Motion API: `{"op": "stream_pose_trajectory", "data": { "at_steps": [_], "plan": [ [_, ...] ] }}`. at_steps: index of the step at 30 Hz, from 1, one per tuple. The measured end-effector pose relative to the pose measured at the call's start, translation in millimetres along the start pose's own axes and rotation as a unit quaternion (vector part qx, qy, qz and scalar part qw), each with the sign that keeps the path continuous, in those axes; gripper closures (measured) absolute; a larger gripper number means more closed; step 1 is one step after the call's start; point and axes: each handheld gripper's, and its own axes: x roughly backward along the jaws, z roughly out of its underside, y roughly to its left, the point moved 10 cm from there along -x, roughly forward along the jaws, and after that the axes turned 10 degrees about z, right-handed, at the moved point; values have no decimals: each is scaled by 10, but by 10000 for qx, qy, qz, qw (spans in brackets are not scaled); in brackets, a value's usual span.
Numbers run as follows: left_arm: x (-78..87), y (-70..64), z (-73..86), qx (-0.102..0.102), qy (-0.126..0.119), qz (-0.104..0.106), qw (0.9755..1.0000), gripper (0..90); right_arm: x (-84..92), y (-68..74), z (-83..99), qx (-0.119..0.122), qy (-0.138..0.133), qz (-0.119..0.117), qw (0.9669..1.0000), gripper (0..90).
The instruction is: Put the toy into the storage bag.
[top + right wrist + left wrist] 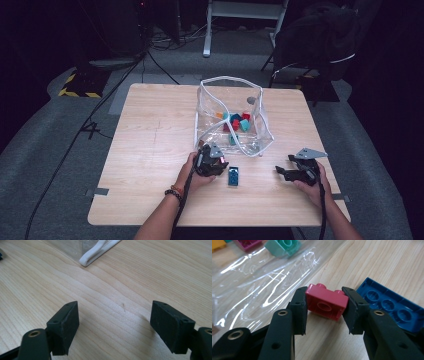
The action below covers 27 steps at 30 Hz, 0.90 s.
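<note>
Red brick (327,304) sits clamped between the left gripper (325,307) pads, long axis spanning jaw to jaw, just beside the blue plate (392,306) on the table (150,150); right gripper (115,327) gapes wide, well apart.

In the left gripper view, the blue brick (392,307) is cut off at the right edge and partly hidden behind the right jaw. The teal brick (283,246) and magenta brick (247,243) are cropped at the far edge, blurred behind the clear bag (262,280). From the high view, the bag's contents are too small to identify.
</note>
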Motion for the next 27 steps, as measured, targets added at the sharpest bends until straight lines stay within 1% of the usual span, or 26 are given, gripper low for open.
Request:
{"op": "stream_pose_trajectory", "data": {
  "at_steps": [2, 5, 10, 11, 12, 14, 15, 18, 21, 23, 25, 26, 27],
  "plan": [
    [77, 10, 7, 43, -45, -1, 10000, 585, 0, 1, 0, 1, -1, 0, 10000, 239],
    [202, 51, 29, 93, -115, -80, 9999, 585, 0, 0, 0, 3, -1, 2, 10000, 239],
    [411, 170, 59, 220, -224, -207, 9993, 585, 0, 2, 0, 1, 0, -4, 10000, 239],
    [450, 206, 71, 232, -196, -284, 9991, 585, 0, 1, 0, 4, 0, -3, 10000, 239],
    [493, 244, 81, 238, -192, -363, 9989, 586, 0, 2, 0, 0, 0, -7, 10000, 239],
    [581, 294, 85, 334, -295, -393, 9982, 585, 0, 1, 0, -2, 1, -10, 10000, 239],
    [632, 335, 85, 326, -343, -485, 9977, 586, 0, 2, 0, 0, 0, -7, 10000, 239],
    [744, 425, 102, 515, -484, -513, 9962, 586, 0, 1, 0, -3, 2, -11, 10000, 239],
    [814, 517, 133, 668, -554, -578, 9945, 586, 0, 1, 0, 2, 2, -5, 10000, 239],
    [859, 571, 136, 692, -566, -634, 9940, 586, 0, 1, 0, 1, 0, -3, 10000, 238],
    [905, 616, 121, 669, -574, -737, 9934, 586, -1, 1, 0, -3, 2, -8, 10000, 237],
    [924, 634, 115, 679, -545, -748, 9934, 586, -1, 1, 0, -7, 2, -8, 10000, 237],
    [937, 650, 98, 699, -566, -757, 9931, 586, -1, 1, 0, -8, 2, -9, 10000, 237]
  ]
}}
